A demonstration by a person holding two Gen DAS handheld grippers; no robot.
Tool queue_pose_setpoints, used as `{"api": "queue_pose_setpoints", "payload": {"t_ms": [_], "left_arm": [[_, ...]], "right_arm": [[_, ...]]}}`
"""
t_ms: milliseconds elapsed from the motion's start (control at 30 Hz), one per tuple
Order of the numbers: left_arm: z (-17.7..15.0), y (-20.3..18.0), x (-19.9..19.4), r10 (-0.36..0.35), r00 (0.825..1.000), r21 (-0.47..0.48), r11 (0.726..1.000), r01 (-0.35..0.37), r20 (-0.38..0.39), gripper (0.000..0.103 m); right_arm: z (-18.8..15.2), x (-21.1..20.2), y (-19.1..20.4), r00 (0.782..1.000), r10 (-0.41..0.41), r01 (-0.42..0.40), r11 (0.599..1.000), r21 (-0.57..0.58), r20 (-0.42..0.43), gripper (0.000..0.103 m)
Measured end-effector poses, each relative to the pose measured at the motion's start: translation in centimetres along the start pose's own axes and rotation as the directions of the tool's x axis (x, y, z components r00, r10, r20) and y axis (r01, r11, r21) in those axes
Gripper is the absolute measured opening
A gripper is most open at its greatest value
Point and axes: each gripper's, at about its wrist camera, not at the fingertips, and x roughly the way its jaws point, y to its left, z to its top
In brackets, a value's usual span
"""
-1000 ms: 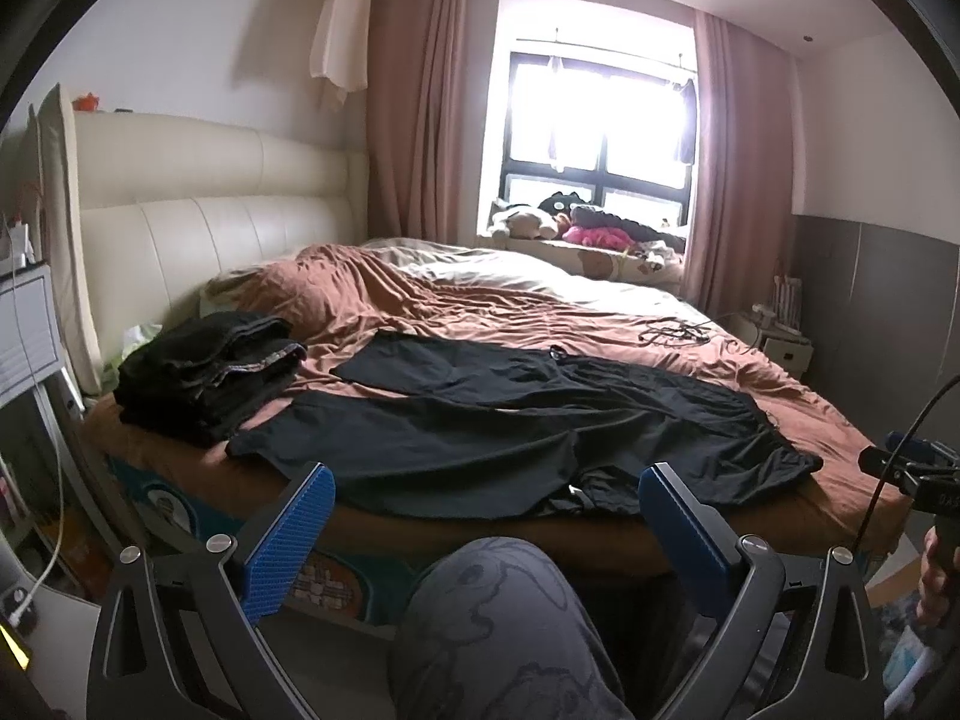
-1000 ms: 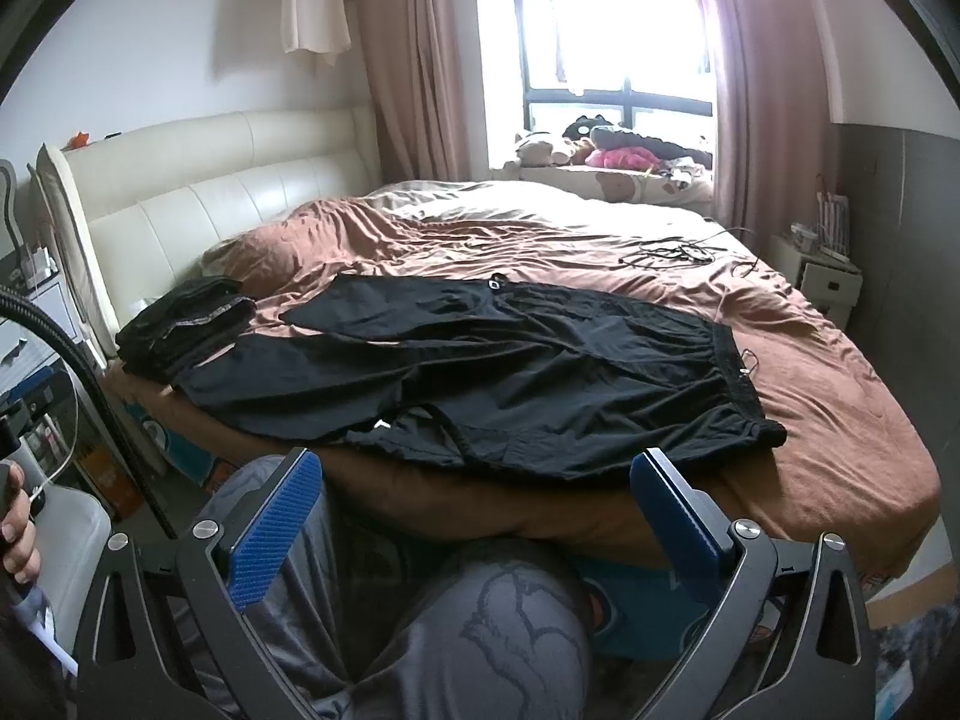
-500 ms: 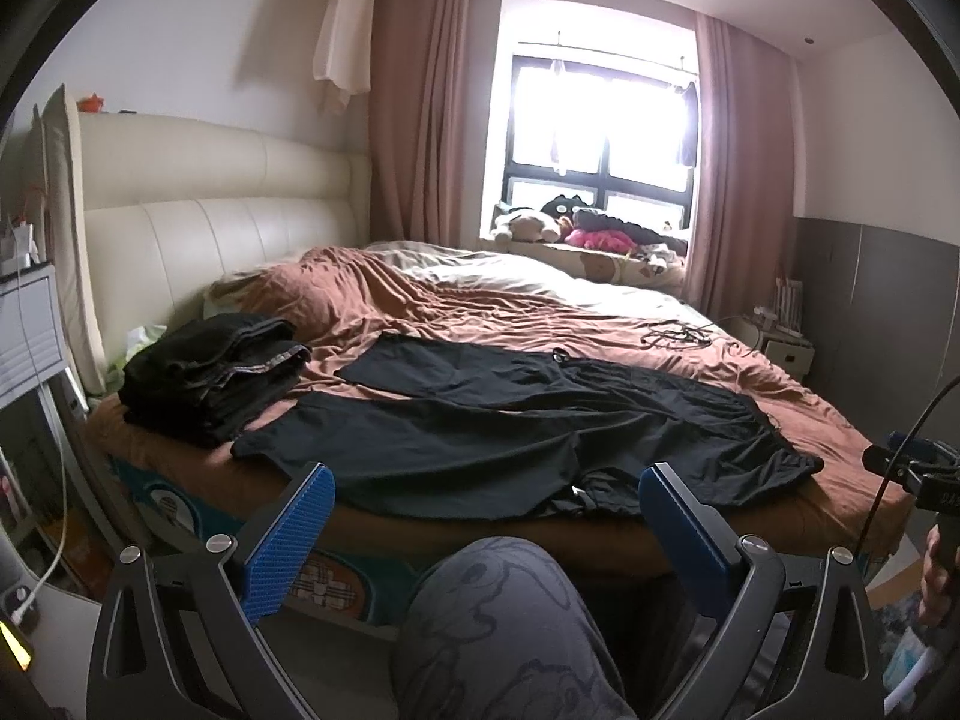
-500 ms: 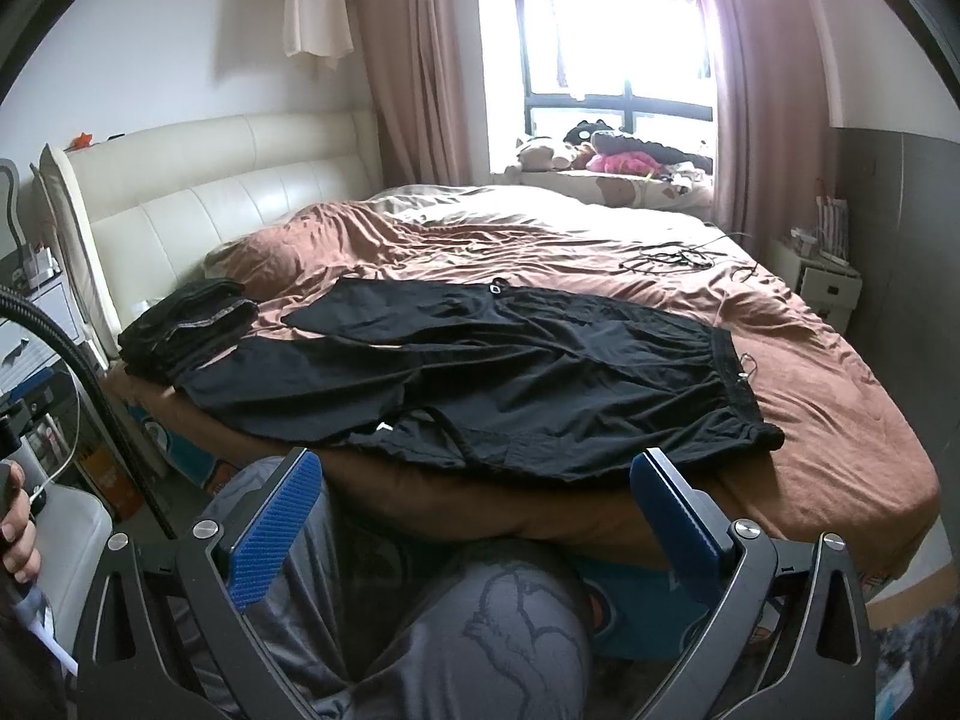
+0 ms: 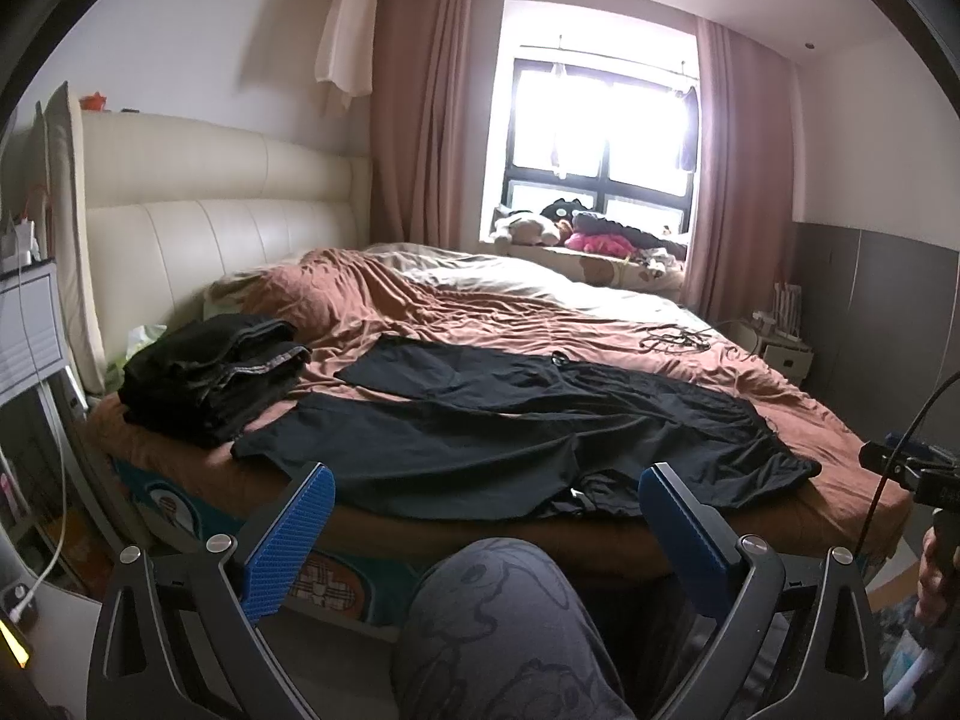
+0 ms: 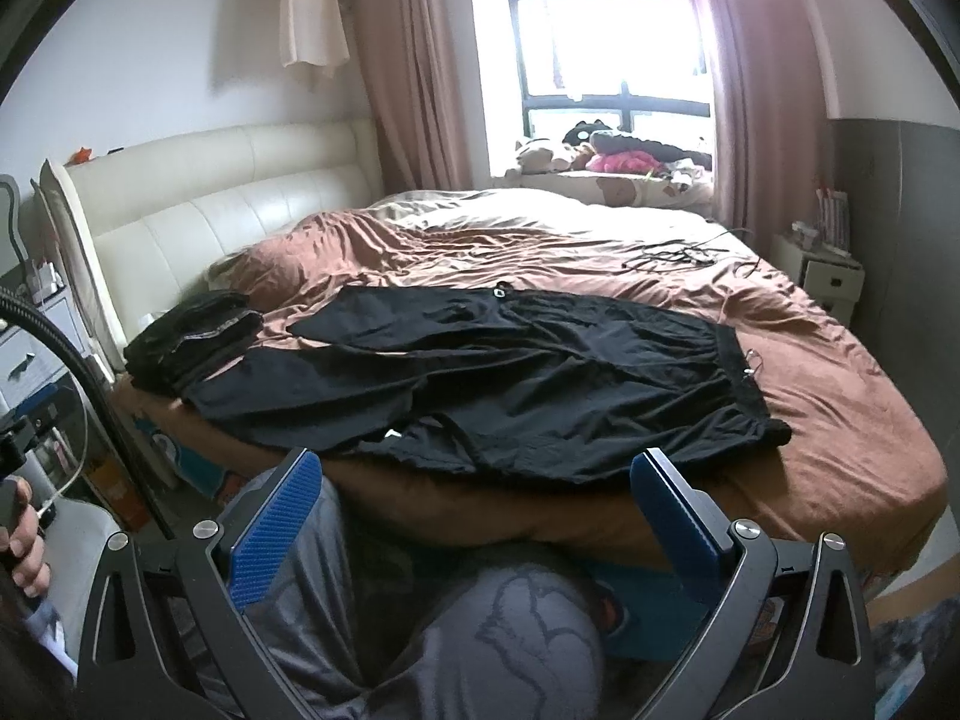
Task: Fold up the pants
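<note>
Both my jaws wide open, holding nothing: left gripper (image 5: 483,507), right gripper (image 6: 474,495), both short of the bed's (image 6: 840,396) near edge. Black pants (image 6: 540,384) lie spread flat along that edge, unfolded. Folded dark clothes pile (image 5: 210,384) at the headboard-side corner.

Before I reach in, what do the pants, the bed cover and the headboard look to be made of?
Pants: thin black fabric, matte, lying limp with soft ripples; probably a light woven or knit, can't tell which.
Bed cover: brown cloth, matte, finely creased, likely cotton-like.
Headboard: cream padded panels with a faint sheen and stitched seams; looks like leather or faux leather.
</note>
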Motion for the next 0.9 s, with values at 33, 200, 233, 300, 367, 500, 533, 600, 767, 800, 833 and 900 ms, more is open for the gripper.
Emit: {"api": "queue_pose_setpoints", "payload": {"t_ms": [33, 200, 233, 300, 367, 500, 533, 600, 767, 800, 833, 900], "left_arm": [[0.0, 0.1, -0.1, -0.001, 1.0, -0.002, 1.0, 0.001, 0.001, 0.103], [0.0, 0.1, -0.2, -0.001, 1.0, -0.002, 1.0, 0.001, 0.002, 0.103], [0.0, 0.1, -0.1, 0.001, 1.0, -0.003, 1.0, -0.001, 0.001, 0.103], [0.0, 0.1, -0.3, 0.003, 1.0, -0.002, 1.0, -0.003, 0.002, 0.103], [0.0, 0.2, -0.6, 0.008, 1.0, -0.002, 1.0, -0.008, 0.007, 0.103], [-0.2, 0.4, -0.6, 0.011, 1.0, -0.007, 1.0, -0.011, 0.004, 0.103], [-0.2, 0.4, -0.6, 0.012, 1.0, -0.008, 1.0, -0.012, 0.003, 0.103], [-0.1, 0.4, -0.6, 0.015, 1.0, -0.007, 1.0, -0.015, 0.002, 0.103], [0.1, 0.5, -0.1, 0.022, 1.0, -0.017, 1.0, -0.022, 0.0, 0.103], [0.1, 0.5, 0.0, 0.023, 1.0, -0.017, 1.0, -0.023, -0.001, 0.103], [0.1, 0.5, 0.2, 0.025, 1.0, -0.015, 1.0, -0.025, -0.003, 0.103], [0.3, 0.5, 0.6, 0.024, 1.0, -0.008, 1.0, -0.024, -0.009, 0.103]], "right_arm": [[0.0, 0.0, 0.0, 1.0, -0.006, 0.006, 1.0, 0.0, 0.001, 0.103], [0.1, -0.1, 0.0, 1.0, 0.0, 0.0, 1.0, -0.001, -0.01, 0.103], [0.2, -0.1, 0.1, 1.0, -0.004, 0.004, 1.0, -0.009, -0.017, 0.103], [0.3, -0.3, 0.1, 1.0, -0.006, 0.005, 1.0, -0.023, -0.013, 0.103], [0.5, -0.6, 0.2, 1.0, -0.009, 0.009, 0.999, -0.033, -0.002, 0.103], [0.4, -0.8, 0.3, 1.0, -0.005, 0.005, 0.999, -0.039, 0.005, 0.103], [0.4, -0.7, 0.2, 1.0, -0.003, 0.003, 0.999, -0.038, 0.003, 0.103], [0.5, -0.5, 0.2, 1.0, -0.001, 0.001, 0.999, -0.038, 0.002, 0.103], [0.5, 0.3, -0.2, 1.0, 0.006, -0.006, 1.0, -0.019, 0.002, 0.103], [0.5, 0.6, -0.3, 1.0, 0.013, -0.013, 1.0, -0.014, -0.005, 0.103], [0.6, 0.8, -0.3, 1.0, 0.017, -0.017, 1.0, -0.01, -0.009, 0.103], [0.8, 1.3, -0.5, 1.0, 0.024, -0.024, 1.0, -0.005, -0.017, 0.103]]}}
